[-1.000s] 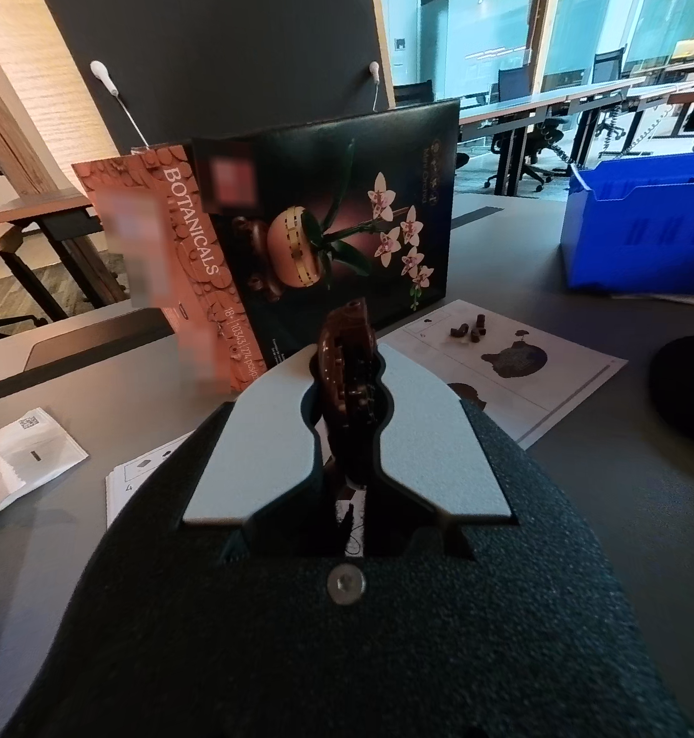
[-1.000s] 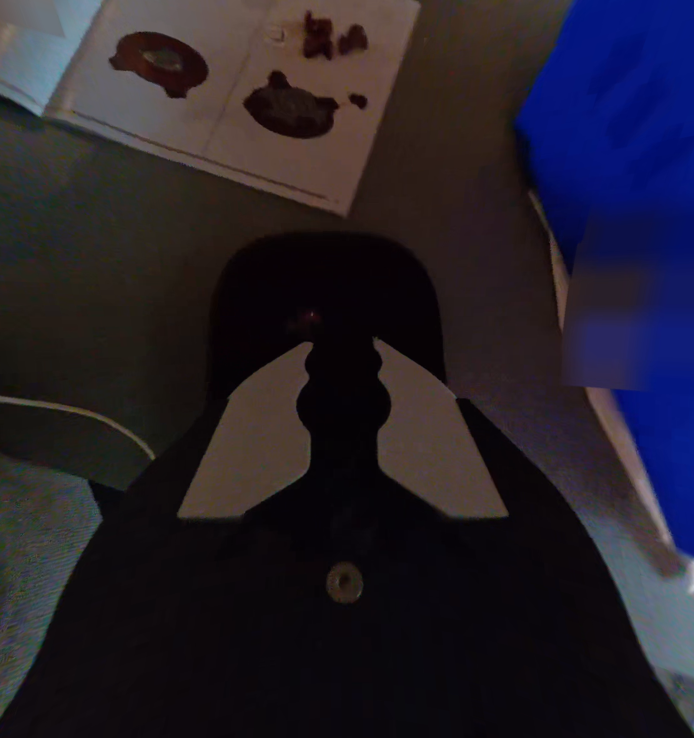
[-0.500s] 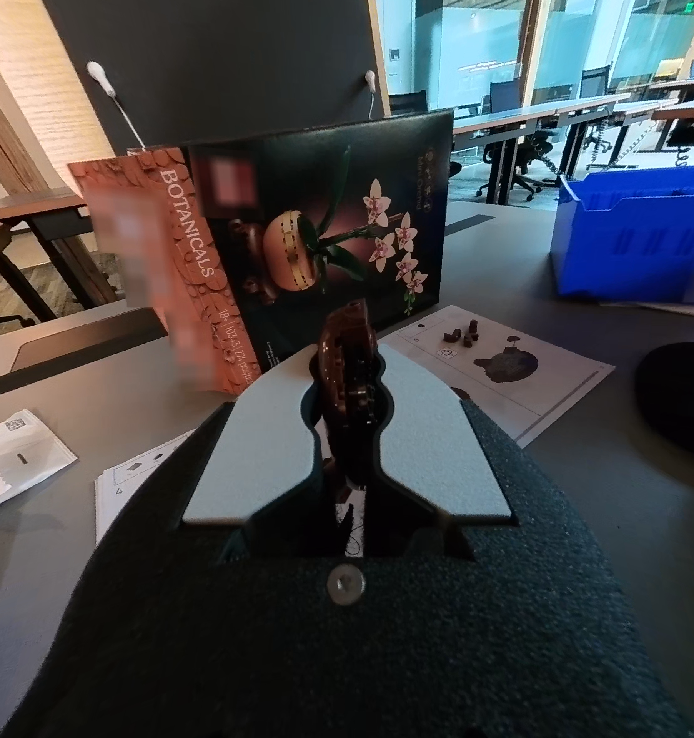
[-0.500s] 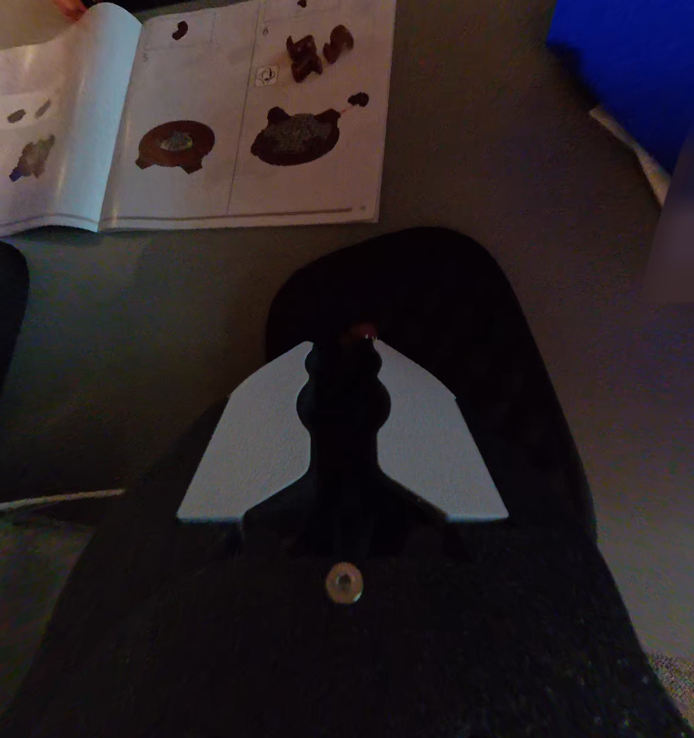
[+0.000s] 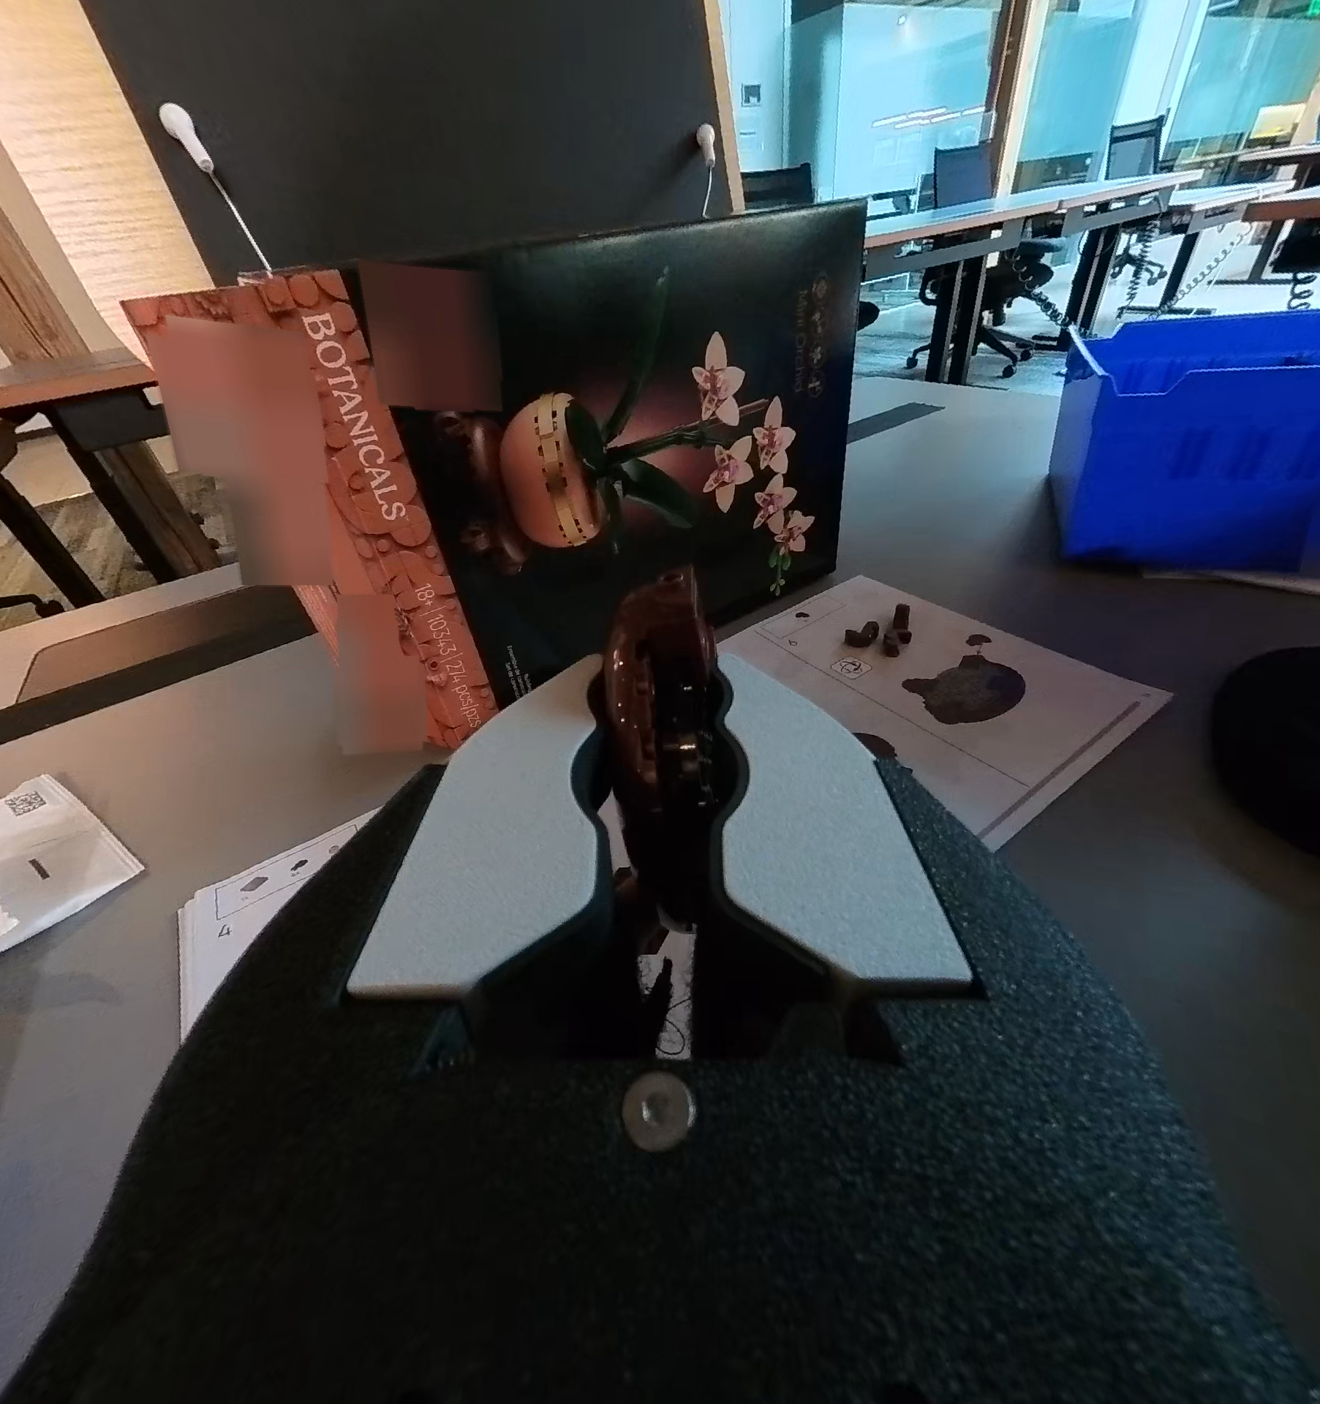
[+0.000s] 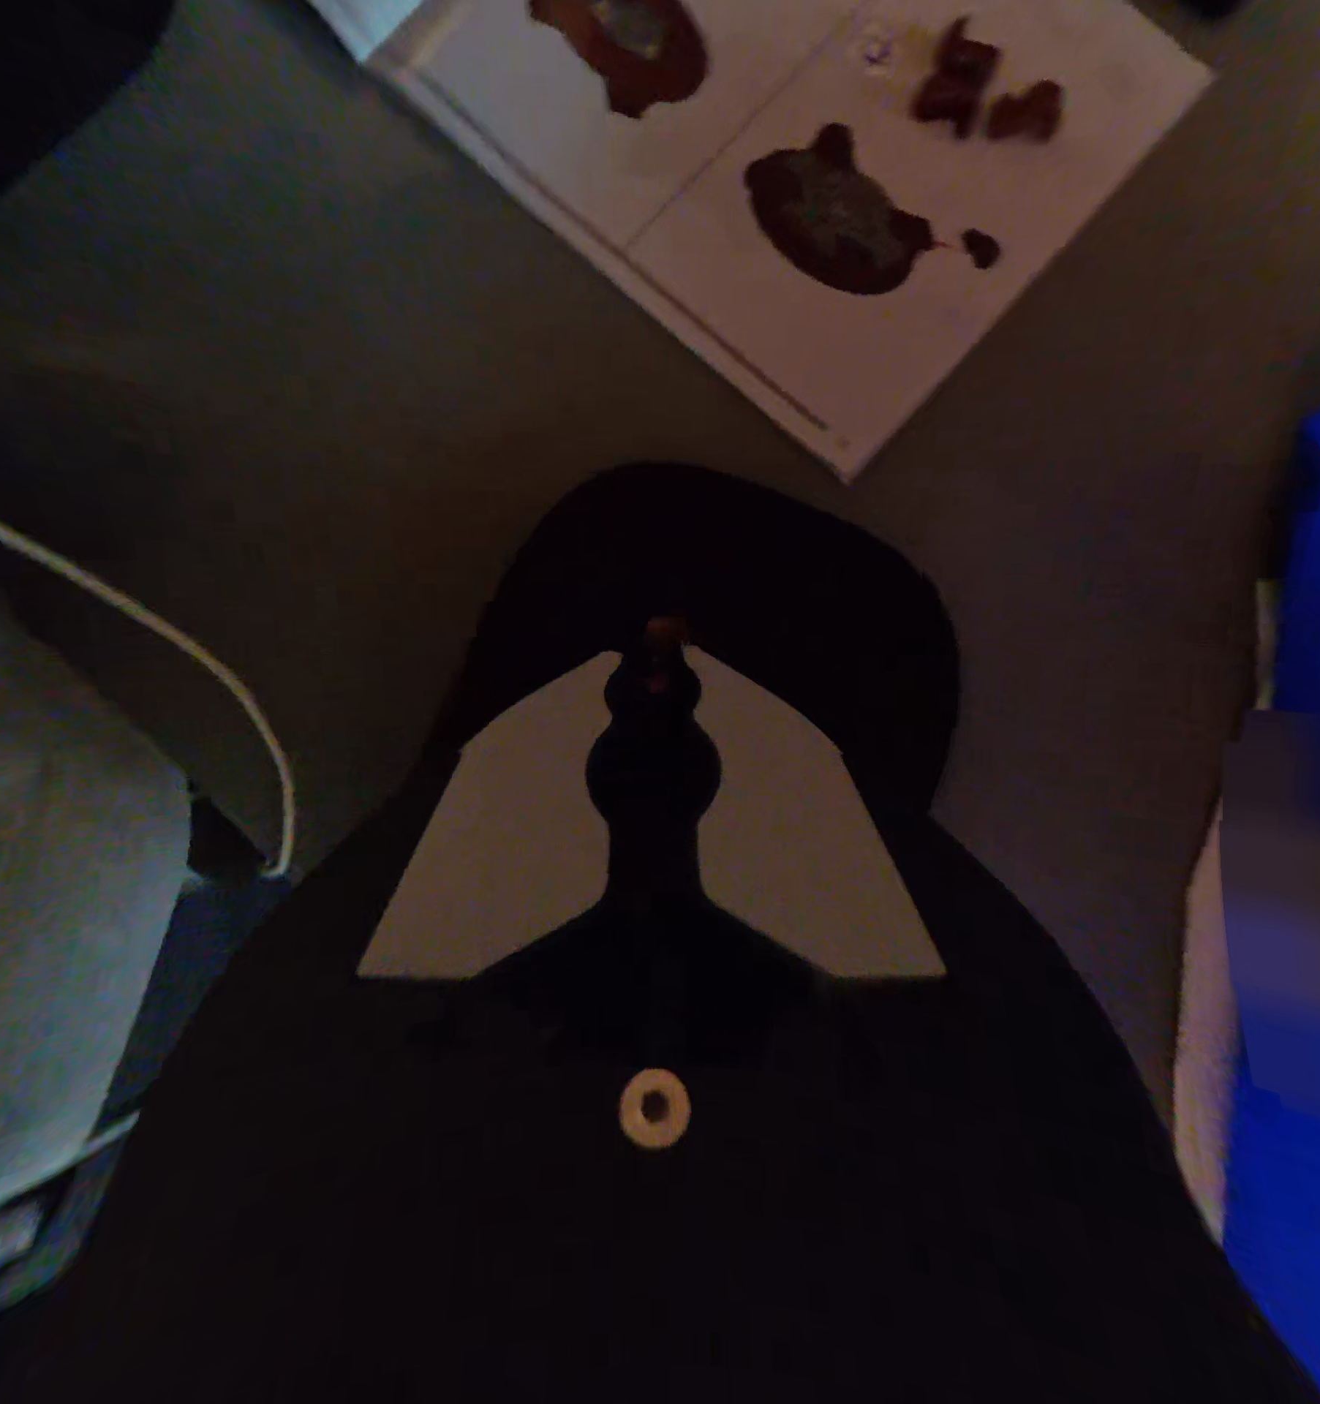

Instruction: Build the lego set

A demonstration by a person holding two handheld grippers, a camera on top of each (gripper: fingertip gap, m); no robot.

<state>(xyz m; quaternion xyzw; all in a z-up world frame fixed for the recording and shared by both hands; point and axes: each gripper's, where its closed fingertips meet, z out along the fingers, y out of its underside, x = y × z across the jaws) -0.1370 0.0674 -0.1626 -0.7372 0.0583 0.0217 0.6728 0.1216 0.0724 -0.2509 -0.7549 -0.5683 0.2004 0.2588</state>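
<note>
Left gripper (image 5: 658, 684), centre frame, clamped a dark brown brick assembly (image 5: 660, 684) between both pale fingers (image 5: 505, 836), its top poking past the tips. Beyond lay the open instruction booklet (image 5: 945, 684), then the orchid set box (image 5: 641, 425) upright at upper centre; blue bin (image 5: 1211, 456) upper right. Right gripper (image 6: 655, 653) was nearly closed on a small reddish-brown piece (image 6: 660, 634) at the fingertips, over a black pad (image 6: 793, 577) on the grey table (image 6: 337, 342).

Black pebbled claw (image 5: 660, 668), pale-grey fingers (image 5: 489, 851), silver screw (image 5: 657, 1121)
</note>
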